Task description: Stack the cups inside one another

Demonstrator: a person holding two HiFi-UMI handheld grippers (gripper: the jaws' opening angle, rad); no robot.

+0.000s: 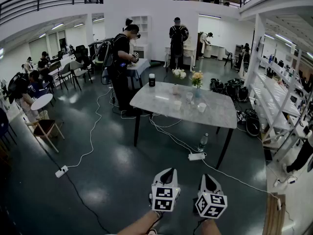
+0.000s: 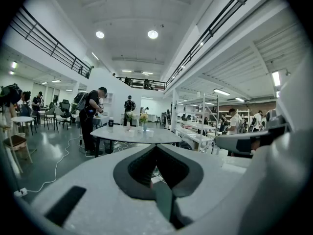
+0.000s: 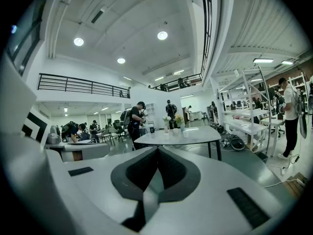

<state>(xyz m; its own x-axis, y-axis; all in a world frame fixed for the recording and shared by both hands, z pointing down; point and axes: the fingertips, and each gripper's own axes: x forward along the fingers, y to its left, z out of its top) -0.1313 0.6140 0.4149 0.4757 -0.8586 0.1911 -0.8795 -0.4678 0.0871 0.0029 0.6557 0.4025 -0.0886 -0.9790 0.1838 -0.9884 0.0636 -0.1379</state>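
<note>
The 2 claws are held low at the front, over the dark floor (image 1: 98, 170). The left claw (image 1: 168, 172) has its 2 jaws pressed together, with nothing between them. The right claw (image 1: 206, 177) is just beside it, and its jaws are pressed together too, also with nothing in them. Both point a little down and toward the desk (image 1: 156, 99).

The cups (image 1: 189, 96) stand on the desk, well apart from both claws, across a wide bit of floor. They are pale and small. I can count about 4, spread out near the middle of the desk top, not inside one another. A black cup (image 1: 151, 80) stands by the far edge, and flowers (image 1: 197, 77) stand near it.

In the left claw's view the closed tips (image 2: 156, 147) sit under the desk (image 2: 137, 133), which is far off. The right claw's view shows the same: closed tips (image 3: 157, 149) and the desk (image 3: 181, 137) far away.

A person (image 1: 121, 62) in black stands behind the desk. A bottle (image 1: 202, 142) stands on the floor under it.
</note>
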